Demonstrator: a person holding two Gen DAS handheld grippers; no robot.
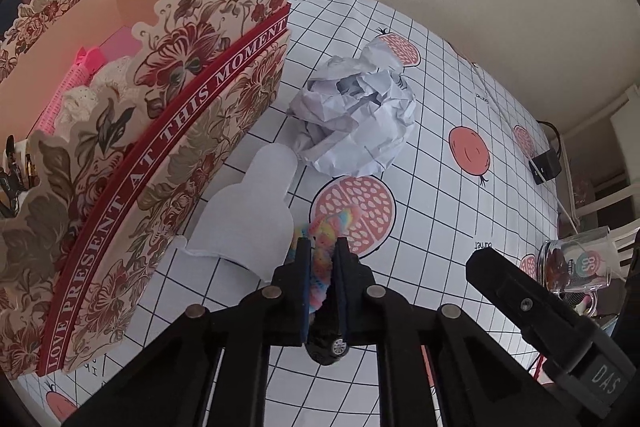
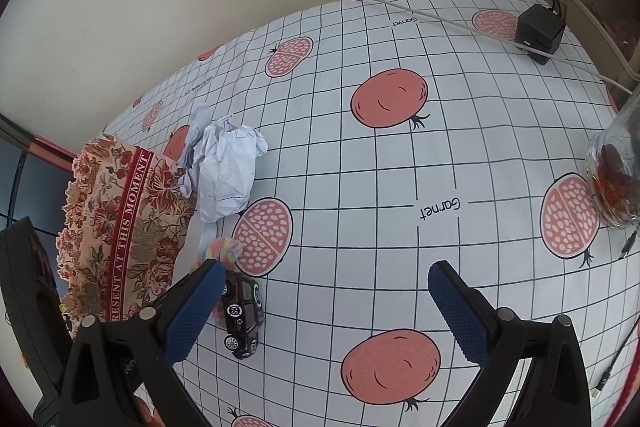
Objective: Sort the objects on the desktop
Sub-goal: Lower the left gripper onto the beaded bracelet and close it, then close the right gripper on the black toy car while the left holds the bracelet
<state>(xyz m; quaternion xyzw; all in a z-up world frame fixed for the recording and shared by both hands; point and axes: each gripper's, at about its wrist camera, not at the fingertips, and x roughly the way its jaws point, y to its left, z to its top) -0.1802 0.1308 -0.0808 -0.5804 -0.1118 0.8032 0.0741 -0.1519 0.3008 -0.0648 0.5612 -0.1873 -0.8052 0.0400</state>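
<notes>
My left gripper (image 1: 322, 247) is shut on a rainbow-coloured soft toy (image 1: 330, 227), held just above the checked tablecloth. Under it lies a black toy car (image 1: 330, 349), which also shows in the right wrist view (image 2: 242, 315) next to the rainbow toy (image 2: 220, 247). A crumpled white paper ball (image 1: 356, 119) lies beyond, beside the floral gift box (image 1: 168, 163); the box holds pink and white items. A flat white paper shape (image 1: 248, 211) lies by the box. My right gripper (image 2: 324, 287) is open and empty over the cloth, right of the car.
A glass jar (image 2: 616, 167) with reddish contents stands at the right. A black adapter (image 2: 538, 31) with cables sits at the far right corner. A glass mug (image 1: 580, 263) shows behind my right gripper's body. The wall runs along the table's far edge.
</notes>
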